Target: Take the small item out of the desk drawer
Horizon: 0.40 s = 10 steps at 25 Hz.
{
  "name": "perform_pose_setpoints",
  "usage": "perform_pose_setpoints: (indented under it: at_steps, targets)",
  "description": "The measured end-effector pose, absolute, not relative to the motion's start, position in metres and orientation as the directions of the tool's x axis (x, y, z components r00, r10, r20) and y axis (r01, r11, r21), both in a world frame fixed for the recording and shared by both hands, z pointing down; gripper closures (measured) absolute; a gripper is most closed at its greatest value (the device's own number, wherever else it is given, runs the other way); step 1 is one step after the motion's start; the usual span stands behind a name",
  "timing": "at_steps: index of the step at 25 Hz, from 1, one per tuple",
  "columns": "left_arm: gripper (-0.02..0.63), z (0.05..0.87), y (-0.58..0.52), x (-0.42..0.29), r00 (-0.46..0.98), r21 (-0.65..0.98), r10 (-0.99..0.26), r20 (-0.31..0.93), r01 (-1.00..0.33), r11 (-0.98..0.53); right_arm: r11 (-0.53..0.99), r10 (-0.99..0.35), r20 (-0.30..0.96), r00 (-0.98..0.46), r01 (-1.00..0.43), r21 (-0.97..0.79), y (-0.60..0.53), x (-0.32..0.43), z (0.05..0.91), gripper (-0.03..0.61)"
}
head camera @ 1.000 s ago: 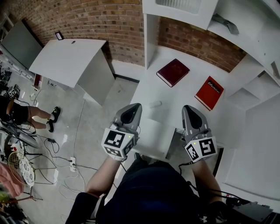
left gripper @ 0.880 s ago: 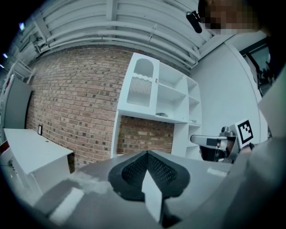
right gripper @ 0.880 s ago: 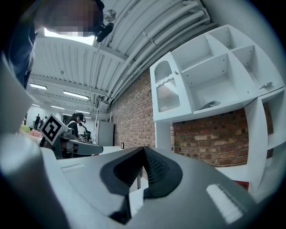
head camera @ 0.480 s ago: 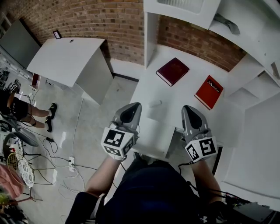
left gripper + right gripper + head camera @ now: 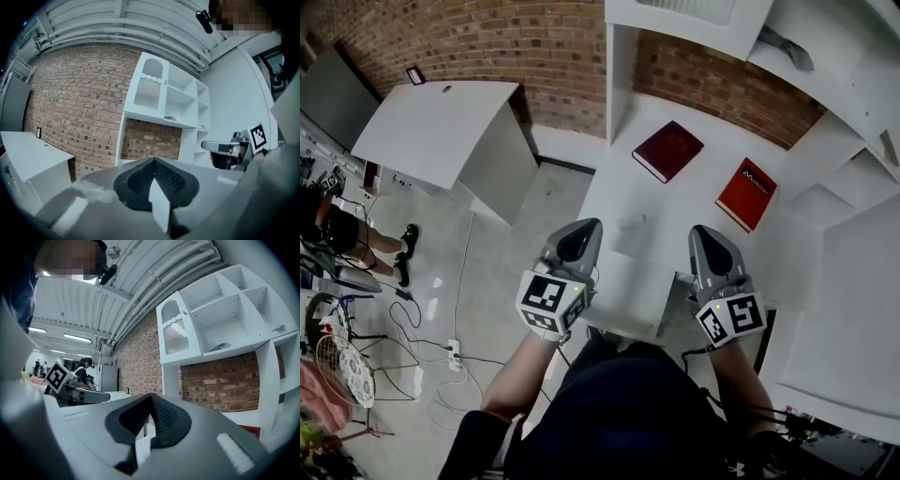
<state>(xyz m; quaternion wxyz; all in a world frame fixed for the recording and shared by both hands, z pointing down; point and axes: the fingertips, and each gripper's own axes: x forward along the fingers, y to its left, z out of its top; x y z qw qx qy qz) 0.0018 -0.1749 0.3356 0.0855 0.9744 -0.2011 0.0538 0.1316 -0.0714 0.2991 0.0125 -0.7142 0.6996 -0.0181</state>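
Observation:
From the head view, both grippers hover side by side over the near edge of the white desk (image 5: 694,211). My left gripper (image 5: 582,231) is shut and empty; its pads meet at the tip in its own view (image 5: 153,162). My right gripper (image 5: 705,234) is likewise shut with nothing between its jaws (image 5: 150,397). A small whitish item (image 5: 631,221) lies on the desk top just ahead of the left gripper and apart from it. No drawer front can be made out; the desk's near edge is hidden behind the grippers and the person's body.
A dark red book (image 5: 667,150) and a bright red book (image 5: 747,195) lie farther back on the desk. White shelving (image 5: 825,84) rises behind and to the right. A second white table (image 5: 441,127) stands left, with cables (image 5: 441,347) and a person (image 5: 337,234) on the floor.
Both grippers have kept still. The head view has shifted slightly, and the person at the far left has moved a little.

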Motion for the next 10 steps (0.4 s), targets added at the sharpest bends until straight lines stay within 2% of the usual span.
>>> perform_pose_setpoints:
  at_steps: [10]
  targets:
    - [0.611,0.3408,-0.1848,0.0066,0.926,0.145,-0.351,0.141,-0.37,-0.918,-0.055,-0.998,0.019,0.055,-0.998,-0.043,-0.0769,0.1327,0.3042,0.577]
